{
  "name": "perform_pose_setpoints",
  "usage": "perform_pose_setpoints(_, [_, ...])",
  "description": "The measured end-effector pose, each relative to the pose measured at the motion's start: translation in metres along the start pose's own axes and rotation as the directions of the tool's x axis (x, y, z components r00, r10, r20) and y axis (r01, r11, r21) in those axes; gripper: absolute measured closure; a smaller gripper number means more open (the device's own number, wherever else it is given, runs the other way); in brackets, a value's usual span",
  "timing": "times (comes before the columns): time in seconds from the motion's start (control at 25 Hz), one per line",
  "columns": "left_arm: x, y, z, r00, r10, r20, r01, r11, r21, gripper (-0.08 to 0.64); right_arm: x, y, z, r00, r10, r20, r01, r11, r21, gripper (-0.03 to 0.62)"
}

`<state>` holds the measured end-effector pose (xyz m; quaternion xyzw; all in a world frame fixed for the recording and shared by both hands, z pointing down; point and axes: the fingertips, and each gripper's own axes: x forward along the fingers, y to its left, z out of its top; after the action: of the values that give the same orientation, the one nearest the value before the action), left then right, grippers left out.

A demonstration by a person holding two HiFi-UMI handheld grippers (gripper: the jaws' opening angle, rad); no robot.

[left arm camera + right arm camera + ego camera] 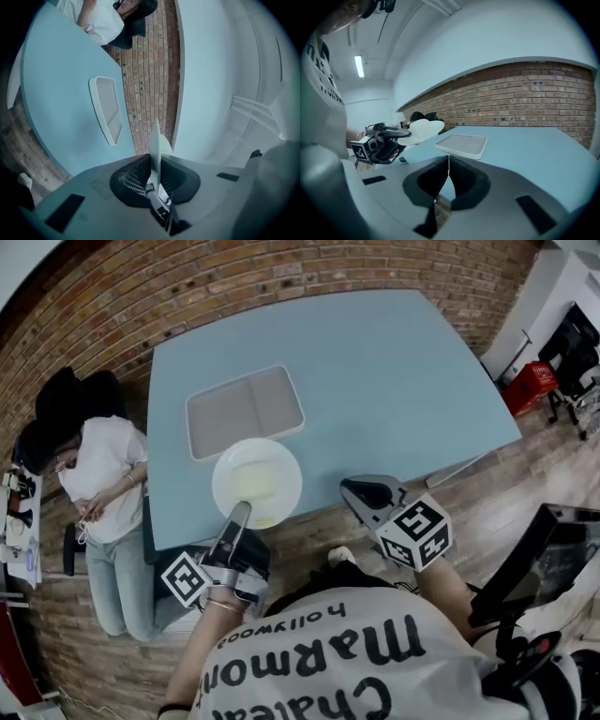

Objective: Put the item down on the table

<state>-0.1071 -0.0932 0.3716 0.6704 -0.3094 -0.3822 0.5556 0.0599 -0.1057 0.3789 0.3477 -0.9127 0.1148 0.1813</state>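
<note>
Left claw (239,513) clamps rim, round white plate (257,480); right claw (362,491) closed, empty; smooth blue table (384,381).

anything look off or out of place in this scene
Nothing looks spilled or damaged. The only unsettled thing is the white plate, pinched by its rim in the jaws of the left gripper and held in the air over the table's near edge. The grey tray lies flat on the table.

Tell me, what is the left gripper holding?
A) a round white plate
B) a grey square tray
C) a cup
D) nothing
A: the left gripper has its jaws shut on the rim of the round white plate; the tray lies apart on the table.
</note>
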Motion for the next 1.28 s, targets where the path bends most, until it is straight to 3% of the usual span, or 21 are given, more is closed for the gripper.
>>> perform_pose_setpoints(0.44, [0.066,0.023,-0.016,0.991,0.052,0.123,-0.048,0.998,-0.04,0.532,0.004,-0.082,0.007,0.995,0.098,-0.029,-0.098,0.995,0.0,0.581])
perform_pose_setpoints(0.8, [0.086,0.027,-0.004,0.974,0.06,0.217,-0.053,0.998,-0.037,0.532,0.027,-0.112,0.007,0.988,0.153,-0.013,-0.152,0.987,0.056,0.581])
perform_pose_setpoints(1.28, [0.101,0.06,0.015,0.961,0.121,0.25,-0.11,0.992,-0.056,0.532,0.069,-0.13,0.016,0.983,0.183,-0.016,-0.183,0.983,0.0,0.581])
